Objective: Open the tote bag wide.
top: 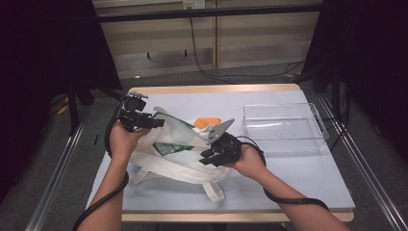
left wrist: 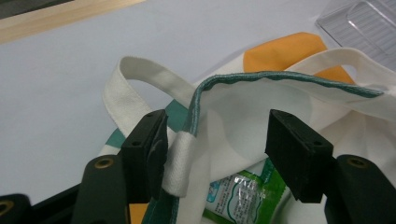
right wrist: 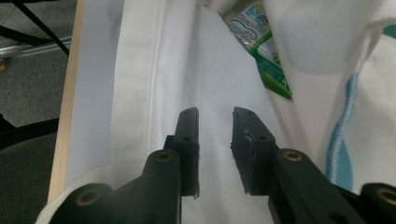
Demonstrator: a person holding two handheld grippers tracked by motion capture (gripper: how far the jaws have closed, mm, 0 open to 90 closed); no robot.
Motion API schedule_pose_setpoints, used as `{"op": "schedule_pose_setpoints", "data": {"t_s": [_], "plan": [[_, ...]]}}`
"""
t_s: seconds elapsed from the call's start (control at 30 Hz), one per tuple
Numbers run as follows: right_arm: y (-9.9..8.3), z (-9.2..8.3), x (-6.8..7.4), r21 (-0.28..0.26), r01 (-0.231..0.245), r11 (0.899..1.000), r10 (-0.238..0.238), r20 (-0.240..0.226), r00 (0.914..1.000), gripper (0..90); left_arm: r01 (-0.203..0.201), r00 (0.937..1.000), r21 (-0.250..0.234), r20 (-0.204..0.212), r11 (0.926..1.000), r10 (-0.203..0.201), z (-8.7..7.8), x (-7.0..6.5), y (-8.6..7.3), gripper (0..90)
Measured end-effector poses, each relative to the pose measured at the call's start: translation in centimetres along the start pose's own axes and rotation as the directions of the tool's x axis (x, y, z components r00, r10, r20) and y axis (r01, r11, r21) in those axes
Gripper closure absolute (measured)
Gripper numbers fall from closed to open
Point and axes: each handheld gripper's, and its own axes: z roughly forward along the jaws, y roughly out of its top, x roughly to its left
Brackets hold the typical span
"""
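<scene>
Pale blue tabletop [top: 298, 173] fills the middle of a dim room with dark curtains at either side, and on it lies a white tote bag [top: 168, 159] with green trim, its mouth held up towards the person; a clear plastic tray [top: 308, 144] stands empty well to its right. Left gripper [left wrist: 217, 140] stands well open astride the bag's green-edged rim [left wrist: 280, 77], pads not pressing; right gripper [right wrist: 215, 144] hovers narrowly parted over white cloth, gripping nothing. I judge the job barely begun; a green packet [left wrist: 243, 191] sits inside the bag.
</scene>
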Motion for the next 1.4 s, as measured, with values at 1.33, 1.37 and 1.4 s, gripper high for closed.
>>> {"op": "schedule_pose_setpoints", "data": {"t_s": [1.33,1.37,1.4], "plan": [[1.3,0.5,-2.3,0.004,-0.001,1.000,0.001,0.004,1.0000,83.2,-0.024,0.9953,-0.023,0.094,0.9995,0.026,-1.4,-2.8,-3.9,66.8],[1.4,0.5,-2.3,0.005,-0.002,1.000,0.001,0.007,1.0000,83.2,-0.019,0.9959,-0.019,0.088,0.9996,0.020,-1.3,-2.9,-4.1,67.5],[1.4,0.5,-2.3,0.007,0.000,1.000,0.000,0.009,1.0000,83.2,-0.034,0.9951,-0.007,0.092,0.9994,0.035,-1.2,-3.0,-4.4,69.8]]}}
